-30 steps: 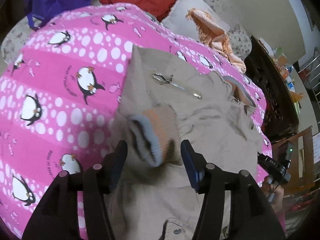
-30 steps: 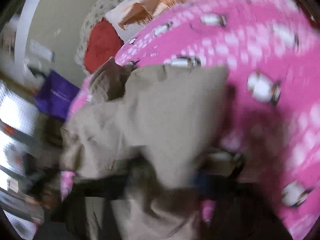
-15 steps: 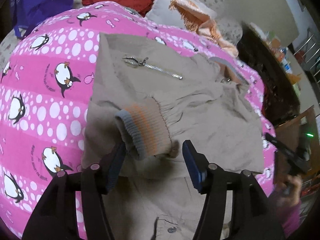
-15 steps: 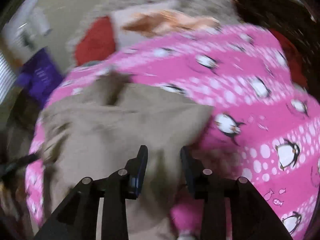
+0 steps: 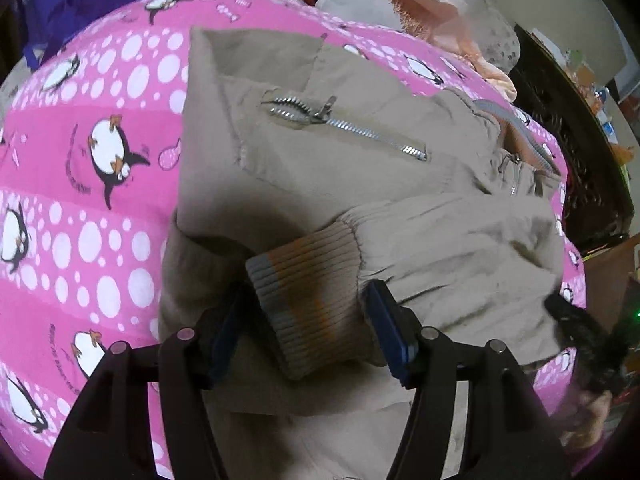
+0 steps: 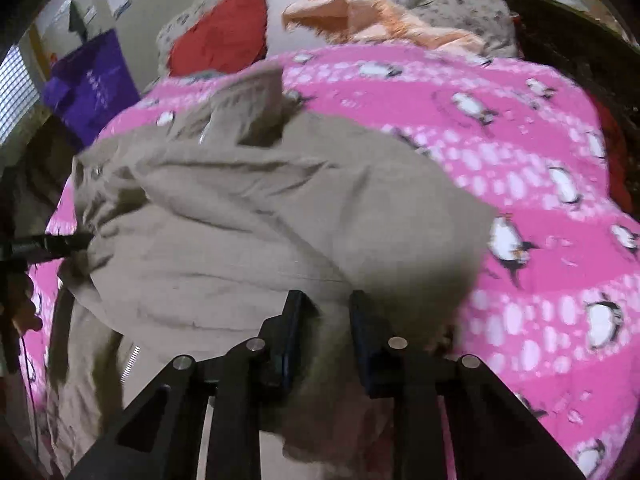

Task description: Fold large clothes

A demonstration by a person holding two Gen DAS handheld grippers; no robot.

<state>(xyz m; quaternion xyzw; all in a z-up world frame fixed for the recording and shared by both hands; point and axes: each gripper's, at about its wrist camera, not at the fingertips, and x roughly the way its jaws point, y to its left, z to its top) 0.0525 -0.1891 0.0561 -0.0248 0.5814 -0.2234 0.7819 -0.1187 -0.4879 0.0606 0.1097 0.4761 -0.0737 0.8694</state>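
While the beige jacket [image 5: 360, 208] lies spread on the pink penguin blanket [image 5: 80, 200] just ahead of both grippers, I read it as soft, bulky, mid-weight: woven shell w/ padding by the look of it, so it'll sag and drag rather than hold a crease.

Left gripper [image 5: 308, 332]: jaws apart and opening, straddling the ribbed cuff [image 5: 308, 292] of the sleeve that's folded across the body. Cuff sits between the fingers, pads don't look pressed on it. That cuff is the best handle IMO: thick knit, grippy, won't slip like the shell fabric. The metal zipper [image 5: 344, 124] further out from the left gripper is stiff and will resist a fold across it, so I'd fold along it, not over it.

Right gripper [image 6: 324, 320]: jaws narrowly apart and closing, w/ jacket fabric right under the tips. Frame's blurry, so I can't say whether cloth is actually pinched; I see a gap between the pads. Shell fabric there looks smooth, prob. slippery, so I'd take a deep bite at the hem or a seam, not a flat single layer.

Judgement: lift both ends together, else the heavy middle pulls the fold skew. Other clutter (red pillow [image 6: 224, 40], purple bag [image 6: 92, 84]) lies well beyond the grippers, no issue.
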